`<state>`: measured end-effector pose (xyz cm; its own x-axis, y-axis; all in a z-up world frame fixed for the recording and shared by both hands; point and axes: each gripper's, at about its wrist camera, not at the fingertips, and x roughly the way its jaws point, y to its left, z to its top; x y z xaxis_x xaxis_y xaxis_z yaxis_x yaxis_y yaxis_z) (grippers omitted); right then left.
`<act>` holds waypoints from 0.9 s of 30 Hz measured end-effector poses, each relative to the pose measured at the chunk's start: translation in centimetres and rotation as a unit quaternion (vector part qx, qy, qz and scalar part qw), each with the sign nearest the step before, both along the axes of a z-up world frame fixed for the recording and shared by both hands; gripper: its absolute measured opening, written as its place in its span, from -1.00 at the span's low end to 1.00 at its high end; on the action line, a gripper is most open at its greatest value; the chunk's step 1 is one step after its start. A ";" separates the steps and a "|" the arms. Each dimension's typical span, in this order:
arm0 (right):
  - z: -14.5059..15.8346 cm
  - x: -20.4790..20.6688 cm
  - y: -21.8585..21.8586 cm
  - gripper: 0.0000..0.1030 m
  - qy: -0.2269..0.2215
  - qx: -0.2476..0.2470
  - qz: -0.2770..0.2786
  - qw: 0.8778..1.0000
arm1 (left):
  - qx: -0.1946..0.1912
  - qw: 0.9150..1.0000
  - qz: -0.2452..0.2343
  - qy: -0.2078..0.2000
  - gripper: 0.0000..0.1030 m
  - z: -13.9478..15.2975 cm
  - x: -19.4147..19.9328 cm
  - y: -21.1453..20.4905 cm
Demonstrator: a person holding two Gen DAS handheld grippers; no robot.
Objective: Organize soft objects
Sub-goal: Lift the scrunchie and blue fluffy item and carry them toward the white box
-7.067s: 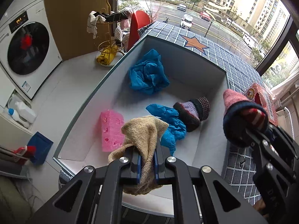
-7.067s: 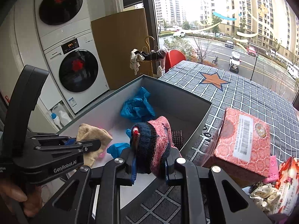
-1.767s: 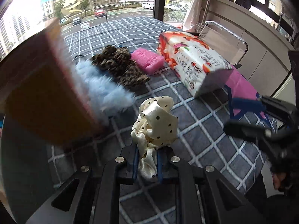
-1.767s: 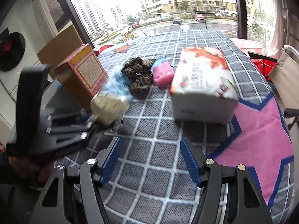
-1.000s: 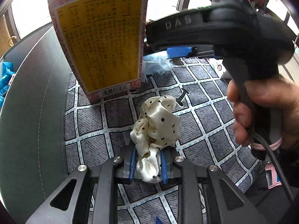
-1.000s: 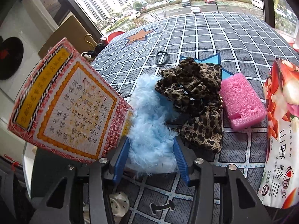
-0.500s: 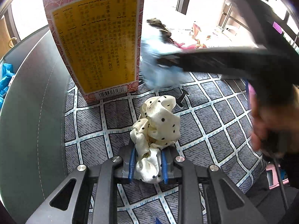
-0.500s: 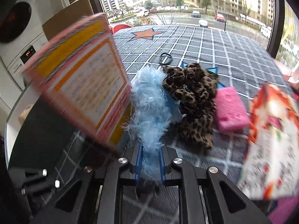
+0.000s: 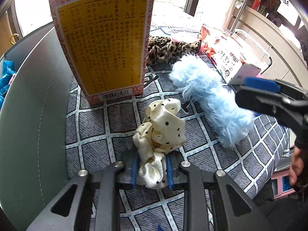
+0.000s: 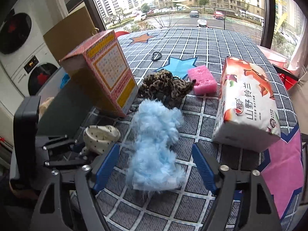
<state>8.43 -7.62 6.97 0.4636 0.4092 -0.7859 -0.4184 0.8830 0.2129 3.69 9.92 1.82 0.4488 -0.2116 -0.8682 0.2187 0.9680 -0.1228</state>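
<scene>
My left gripper (image 9: pixel 151 170) is shut on a cream polka-dot scrunchie (image 9: pixel 161 130), held low over the checked tablecloth; the scrunchie also shows in the right wrist view (image 10: pixel 101 135). My right gripper (image 10: pixel 156 165) is open, its blue pads either side of a fluffy light-blue piece (image 10: pixel 156 144) that lies on the cloth, also seen in the left wrist view (image 9: pixel 211 98). A leopard-print cloth (image 10: pixel 165 88) and a pink sponge (image 10: pixel 202 79) lie beyond. The grey bin (image 9: pixel 32 105) with blue items is at the left.
A red and yellow carton (image 10: pixel 102 71) stands beside the bin, just behind the scrunchie. A tissue pack (image 10: pixel 246 104) lies on the right. A black ring (image 10: pixel 156 55) lies further back on the cloth. Washing machines (image 10: pixel 21 44) stand at the far left.
My right gripper was shut on the fluffy blue piece half a second ago; now it is open and the piece lies on the cloth nearer me. The left gripper still holds the scrunchie.
</scene>
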 end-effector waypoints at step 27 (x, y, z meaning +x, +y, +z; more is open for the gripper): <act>-0.6 -2.1 -5.3 -0.47 0.006 0.032 -0.072 0.997 | 0.024 0.995 -0.091 -0.035 -0.59 3.0 0.5 -6.2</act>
<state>6.31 -12.92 6.37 0.5114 0.3889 -0.7663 -0.2862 0.9179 0.2749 4.18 3.74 4.85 0.4667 -0.2541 -0.8471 0.3971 0.9161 -0.0560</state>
